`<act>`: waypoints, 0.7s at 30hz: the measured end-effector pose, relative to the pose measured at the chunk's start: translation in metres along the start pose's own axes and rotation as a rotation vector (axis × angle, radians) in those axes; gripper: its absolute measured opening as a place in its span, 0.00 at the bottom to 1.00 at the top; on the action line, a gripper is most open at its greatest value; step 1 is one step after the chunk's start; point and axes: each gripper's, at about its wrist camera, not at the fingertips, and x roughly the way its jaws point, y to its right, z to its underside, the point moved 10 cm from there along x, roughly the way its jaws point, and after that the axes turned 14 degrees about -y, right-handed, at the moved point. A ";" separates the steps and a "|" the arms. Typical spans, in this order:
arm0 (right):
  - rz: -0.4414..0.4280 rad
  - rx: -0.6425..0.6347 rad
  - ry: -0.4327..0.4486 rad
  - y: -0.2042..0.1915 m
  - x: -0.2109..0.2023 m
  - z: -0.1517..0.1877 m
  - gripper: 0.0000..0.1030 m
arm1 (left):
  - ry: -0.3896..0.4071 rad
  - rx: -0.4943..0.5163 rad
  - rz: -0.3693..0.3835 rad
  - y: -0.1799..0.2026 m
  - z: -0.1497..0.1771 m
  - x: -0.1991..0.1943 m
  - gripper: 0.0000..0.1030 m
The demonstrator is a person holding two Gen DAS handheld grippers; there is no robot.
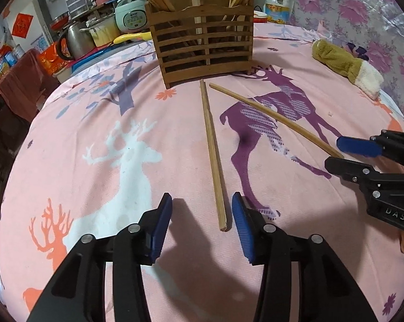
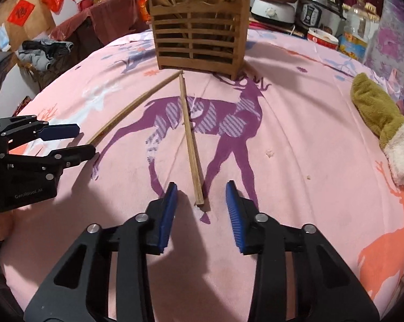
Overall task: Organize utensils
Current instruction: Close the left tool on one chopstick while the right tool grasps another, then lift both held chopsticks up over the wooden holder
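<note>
Chopsticks (image 1: 215, 161), 1 each, loose inside part-open left tool (image 1: 202, 196), right tool (image 2: 202, 185); holder (image 1: 202, 43) beyond.

Pink deer-print cloth (image 1: 99, 139) across the table, olive-and-white plush mitten (image 1: 346, 65) far right, clear oil bottle (image 1: 277, 0) beyond it, white rice cooker (image 1: 130, 13) far left, steel kettle (image 1: 78, 39) beside it

The wooden utensil holder (image 1: 204, 45) was cut off at the top edge in both views, so the tall sticks standing in it lost their upper ends. Its slats hid the lower parts of those sticks. The near end of the right chopstick (image 1: 277, 119) passed behind the right gripper (image 1: 344, 153) in the left wrist view; contact there could not be judged. Labels on the background bottle (image 1: 278, 0) were too small to read.
</note>
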 end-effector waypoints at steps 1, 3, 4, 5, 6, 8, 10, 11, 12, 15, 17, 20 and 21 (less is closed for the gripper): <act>-0.004 0.000 -0.001 0.000 0.000 0.000 0.24 | -0.001 0.002 0.013 0.001 0.000 0.000 0.35; -0.011 -0.002 0.000 -0.001 0.000 0.001 0.13 | -0.001 0.030 0.050 0.008 0.000 -0.002 0.08; -0.018 -0.008 0.000 -0.003 0.000 0.001 0.06 | 0.006 0.045 0.025 0.010 0.000 -0.003 0.06; -0.021 -0.013 0.000 -0.005 0.000 0.002 0.06 | 0.010 0.056 0.008 0.012 0.000 -0.003 0.06; -0.010 -0.019 0.004 -0.006 -0.001 0.001 0.06 | 0.015 0.063 0.005 0.013 0.000 -0.005 0.06; -0.006 -0.020 0.013 -0.006 -0.004 0.001 0.06 | 0.031 0.060 0.007 0.012 -0.001 -0.009 0.06; -0.005 -0.016 0.032 -0.006 -0.009 -0.001 0.06 | 0.051 0.040 0.014 0.007 -0.004 -0.015 0.05; 0.000 -0.015 0.044 -0.006 -0.012 -0.002 0.06 | 0.066 0.025 0.019 0.004 -0.006 -0.019 0.05; 0.004 -0.015 0.063 -0.006 -0.017 -0.004 0.06 | 0.076 0.017 0.020 0.002 -0.006 -0.022 0.05; 0.012 -0.016 0.114 -0.005 -0.030 -0.008 0.06 | 0.122 -0.013 0.023 -0.006 -0.010 -0.036 0.05; 0.022 -0.014 0.162 -0.004 -0.042 -0.012 0.06 | 0.156 -0.027 0.014 -0.009 -0.012 -0.046 0.05; 0.005 0.003 0.231 -0.001 -0.064 -0.019 0.06 | 0.199 -0.062 0.021 -0.015 -0.020 -0.063 0.06; -0.001 0.012 0.252 0.000 -0.071 -0.023 0.06 | 0.213 -0.067 0.022 -0.017 -0.023 -0.069 0.05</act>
